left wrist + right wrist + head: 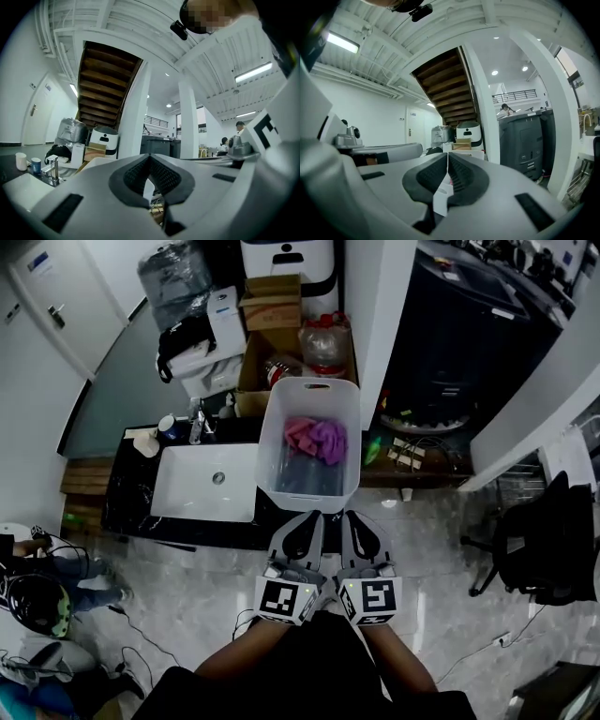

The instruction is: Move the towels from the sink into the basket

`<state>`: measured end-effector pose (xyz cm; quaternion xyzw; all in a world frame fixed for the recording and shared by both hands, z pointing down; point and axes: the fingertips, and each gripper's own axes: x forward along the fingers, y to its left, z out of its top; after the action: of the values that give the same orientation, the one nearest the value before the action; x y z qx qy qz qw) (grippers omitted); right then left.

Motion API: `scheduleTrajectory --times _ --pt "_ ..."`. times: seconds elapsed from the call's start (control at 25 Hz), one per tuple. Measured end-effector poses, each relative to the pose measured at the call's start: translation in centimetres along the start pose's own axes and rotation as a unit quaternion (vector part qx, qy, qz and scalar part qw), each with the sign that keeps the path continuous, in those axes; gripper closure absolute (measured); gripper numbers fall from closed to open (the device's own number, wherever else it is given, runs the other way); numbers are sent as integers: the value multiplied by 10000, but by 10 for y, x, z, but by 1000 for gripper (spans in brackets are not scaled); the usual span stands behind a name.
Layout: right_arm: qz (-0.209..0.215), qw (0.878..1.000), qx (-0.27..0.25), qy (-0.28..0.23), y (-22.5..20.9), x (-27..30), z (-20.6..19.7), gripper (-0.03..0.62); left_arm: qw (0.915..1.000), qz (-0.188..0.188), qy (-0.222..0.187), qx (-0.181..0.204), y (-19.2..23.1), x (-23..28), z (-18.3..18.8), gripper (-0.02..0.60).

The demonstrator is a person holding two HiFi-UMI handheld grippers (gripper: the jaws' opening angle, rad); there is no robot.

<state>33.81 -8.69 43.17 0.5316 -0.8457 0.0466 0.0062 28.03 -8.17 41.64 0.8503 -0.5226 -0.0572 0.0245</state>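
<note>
Hovering shut and empty just before the basket (272, 432) of towels (317, 439), left claw (306, 518) and right claw (353, 518) could topple it off the table (131, 510) if swung carelessly.

Fluorescent tubes (253, 72) on the white ceiling light both gripper views brightly and evenly, with soft shadows; the stair underside (445, 89) is dim. The head view is duller, with darkened corners, and the white sink (187, 498) glares against the black counter (127, 507). Columns bow at the fisheye edges. Close to the lens, the left gripper (150, 158) and right gripper (447, 155) look soft.
</note>
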Motion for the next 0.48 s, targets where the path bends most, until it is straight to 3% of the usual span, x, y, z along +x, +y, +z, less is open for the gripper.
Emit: scheduleTrajectory --times 0.16,0.48 --pt "-67 9999 -106 -103 8 -18 -2 572 9998 -80 137 105 -13 -14 -7 571" --pt "-232 9992 -306 -133 29 -45 8 576 9999 42 32 161 -11 -46 6 571"
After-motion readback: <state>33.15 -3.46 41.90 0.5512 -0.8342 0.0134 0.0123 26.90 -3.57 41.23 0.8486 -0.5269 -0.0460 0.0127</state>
